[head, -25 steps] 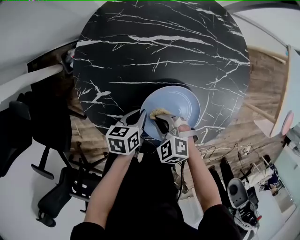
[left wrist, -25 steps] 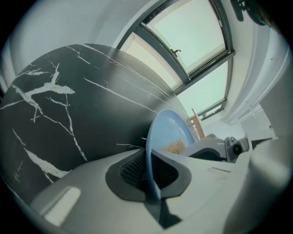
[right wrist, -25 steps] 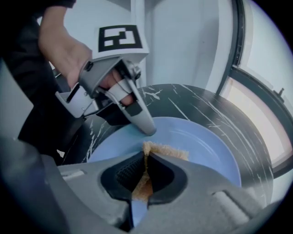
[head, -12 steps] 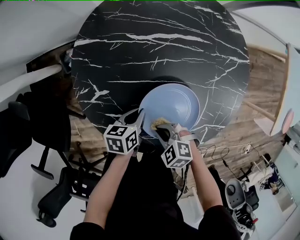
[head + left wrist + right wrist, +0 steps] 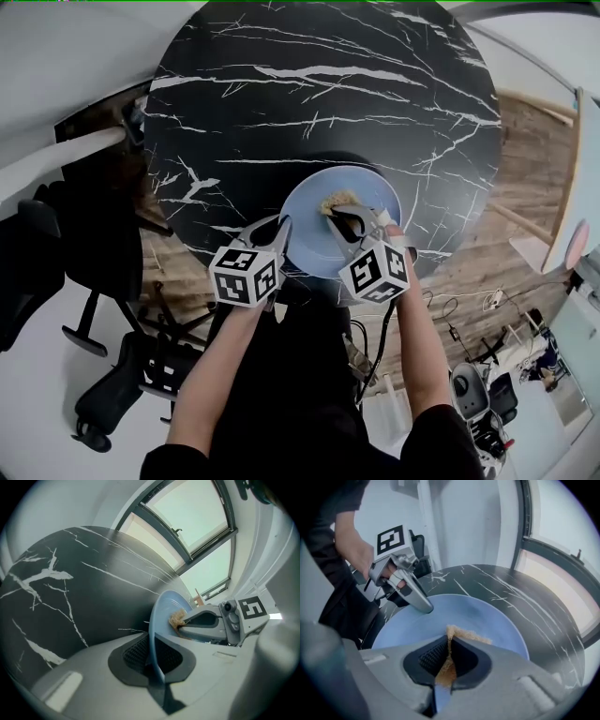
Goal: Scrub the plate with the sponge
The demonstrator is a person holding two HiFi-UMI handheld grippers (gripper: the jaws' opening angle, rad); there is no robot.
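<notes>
A light blue plate [image 5: 361, 197] lies on the black marble table [image 5: 319, 84] near its front edge. My left gripper [image 5: 284, 230] is shut on the plate's near-left rim [image 5: 153, 641]; the rim runs edge-on between its jaws. My right gripper [image 5: 339, 214] is shut on a tan sponge [image 5: 339, 201], pressing it onto the plate's middle. In the right gripper view the sponge [image 5: 457, 634] is squeezed thin between the jaws, its tip on the blue plate [image 5: 487, 616], and the left gripper [image 5: 423, 605] holds the far rim. The sponge [image 5: 177, 619] also shows against the plate in the left gripper view.
The round table has dark floor and office chair bases [image 5: 112, 403] to the left and below. Wooden flooring with cables [image 5: 469, 300] lies to the right. A window [image 5: 187, 522] stands beyond the table.
My right gripper has carried the sponge from the plate's near edge up and rightwards onto its middle. The left gripper has kept its hold on the rim.
</notes>
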